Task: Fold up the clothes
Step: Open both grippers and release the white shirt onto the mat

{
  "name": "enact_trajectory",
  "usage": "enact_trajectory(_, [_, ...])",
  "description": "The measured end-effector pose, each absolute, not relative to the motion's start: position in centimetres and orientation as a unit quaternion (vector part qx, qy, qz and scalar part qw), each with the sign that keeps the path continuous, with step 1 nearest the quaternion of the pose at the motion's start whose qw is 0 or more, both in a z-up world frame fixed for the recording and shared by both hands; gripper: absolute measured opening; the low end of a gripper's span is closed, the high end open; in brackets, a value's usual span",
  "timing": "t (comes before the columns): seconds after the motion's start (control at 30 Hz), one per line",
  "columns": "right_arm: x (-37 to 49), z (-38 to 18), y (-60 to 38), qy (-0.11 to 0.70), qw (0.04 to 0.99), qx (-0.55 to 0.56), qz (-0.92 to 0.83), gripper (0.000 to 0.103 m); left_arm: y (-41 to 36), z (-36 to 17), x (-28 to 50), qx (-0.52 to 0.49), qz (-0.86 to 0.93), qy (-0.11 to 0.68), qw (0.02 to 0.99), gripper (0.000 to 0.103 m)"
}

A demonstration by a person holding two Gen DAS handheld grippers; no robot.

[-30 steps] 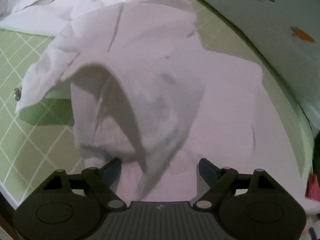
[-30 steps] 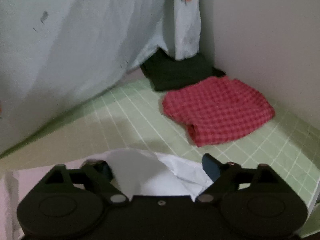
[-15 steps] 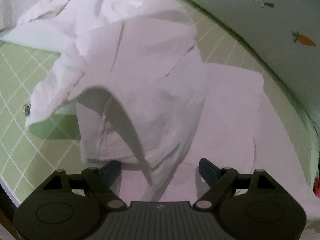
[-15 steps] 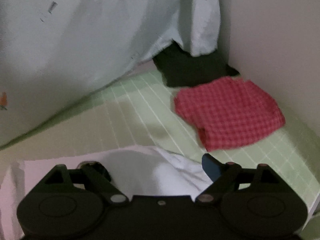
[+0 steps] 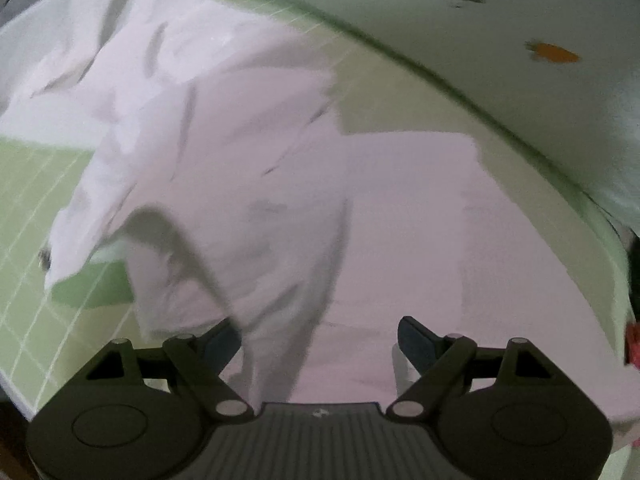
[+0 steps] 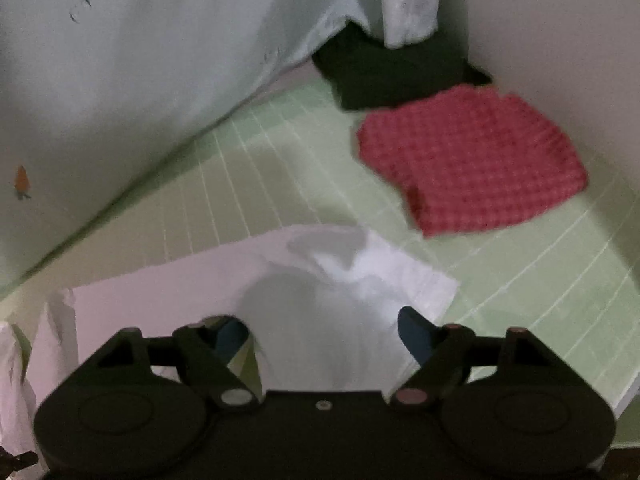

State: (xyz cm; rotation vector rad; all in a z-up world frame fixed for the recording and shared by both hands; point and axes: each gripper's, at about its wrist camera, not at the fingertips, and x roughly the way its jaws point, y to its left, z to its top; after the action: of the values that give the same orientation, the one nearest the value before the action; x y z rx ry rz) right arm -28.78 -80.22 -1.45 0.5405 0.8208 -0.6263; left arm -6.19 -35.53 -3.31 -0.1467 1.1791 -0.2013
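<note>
You have three garments on the green gridded mat (image 6: 304,184). One crumpled white cloth garment (image 5: 248,184) lies under and ahead of your left gripper (image 5: 320,340), whose fingers are spread with cloth between them but not pinched. Your right gripper (image 6: 326,332) has just been closing, yet its fingers remain apart over the white garment's corner (image 6: 360,280), gripping nothing. Beyond the right fingertips sits one folded red checked cloth (image 6: 468,164), with one dark folded garment (image 6: 392,76) behind it. A pale curtain with carrot prints (image 6: 140,60) hangs along the mat's far edge.
</note>
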Motion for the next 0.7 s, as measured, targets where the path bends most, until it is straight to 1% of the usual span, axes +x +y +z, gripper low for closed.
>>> enact_trajectory(0.03, [-28.8,-0.8,-80.2,0.382,0.839,0.250,-0.296,0.082,-36.1,-2.8,-6.2,-0.062,-0.102,0.549,0.827,0.086])
enact_trajectory(0.13, [-28.6,0.5,-79.8,0.367,0.849,0.252,-0.285,0.082,-37.1,-1.3,-6.5,-0.051,-0.119,0.531,0.837,0.092])
enact_trajectory(0.3, [-27.9,2.3,-79.4,0.351,0.861,0.234,-0.285,0.084,-39.2,-1.5,-5.6,-0.029,-0.131,0.536,0.833,0.092])
enact_trajectory(0.4, [-28.1,4.2,-79.8,0.320,0.875,0.218,-0.291,0.093,-40.0,-2.5,-5.2,-0.021,-0.132,0.545,0.827,0.093])
enact_trajectory(0.43, [-28.0,4.1,-80.2,0.315,0.875,0.221,-0.292,0.097,-40.2,-2.9,-5.0,-0.018,-0.131,0.551,0.824,0.093])
enact_trajectory(0.47, [-27.8,3.9,-80.6,0.312,0.875,0.226,-0.293,0.097,-40.5,-3.4,-4.7,-0.013,-0.130,0.556,0.821,0.093])
enact_trajectory(0.53, [-26.7,2.6,-81.5,0.332,0.863,0.244,-0.293,0.097,-41.1,-4.0,-4.3,-0.005,-0.128,0.566,0.815,0.093])
enact_trajectory(0.63, [-25.0,-0.7,-82.5,0.360,0.843,0.264,-0.299,0.097,-41.8,-4.5,-3.5,0.007,-0.127,0.574,0.809,0.094])
enact_trajectory(0.7, [-23.3,-3.4,-83.1,0.395,0.827,0.268,-0.298,0.096,-42.1,-4.5,-3.2,0.016,-0.127,0.576,0.807,0.094])
